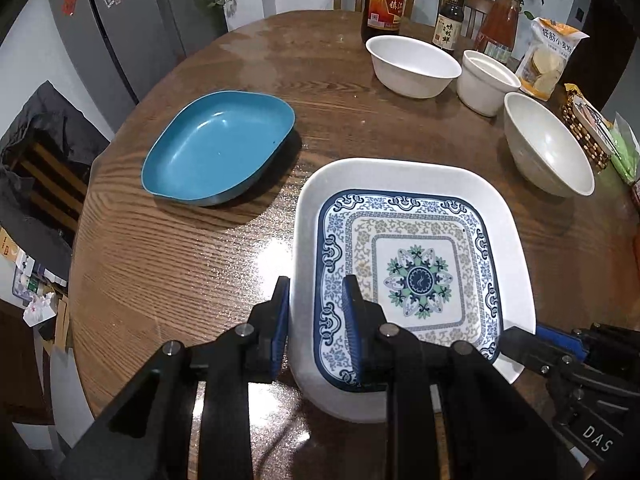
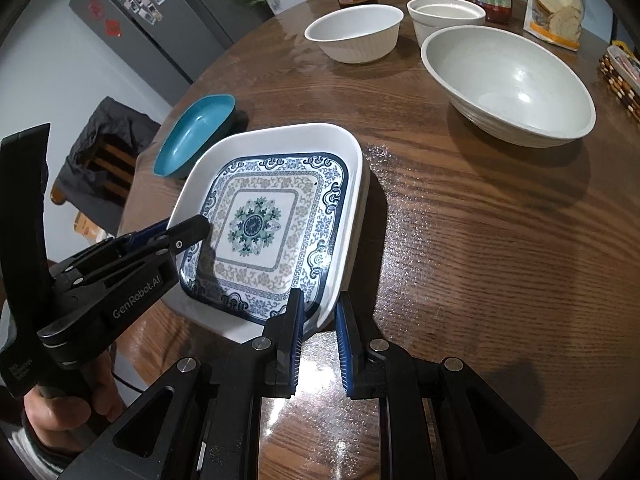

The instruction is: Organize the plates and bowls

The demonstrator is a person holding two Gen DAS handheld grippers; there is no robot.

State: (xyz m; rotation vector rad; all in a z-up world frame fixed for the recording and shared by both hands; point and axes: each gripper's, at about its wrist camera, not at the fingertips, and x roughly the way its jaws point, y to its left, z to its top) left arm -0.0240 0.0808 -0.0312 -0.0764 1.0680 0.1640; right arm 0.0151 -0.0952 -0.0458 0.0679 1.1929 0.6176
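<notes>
Left wrist, hand-held gripper (image 1: 316, 320) straddling patterned plate (image 1: 416, 264) rim, bare table (image 1: 180, 248) leftward

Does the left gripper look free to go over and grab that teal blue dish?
Probably not right now: the left gripper is clamped on the rim of the white square patterned plate. The wooden table between it and the teal blue dish is bare.

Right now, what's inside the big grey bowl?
Nothing visible: the big grey bowl looks empty, just light glinting inside. Its near inner wall is hidden behind the rim.
</notes>
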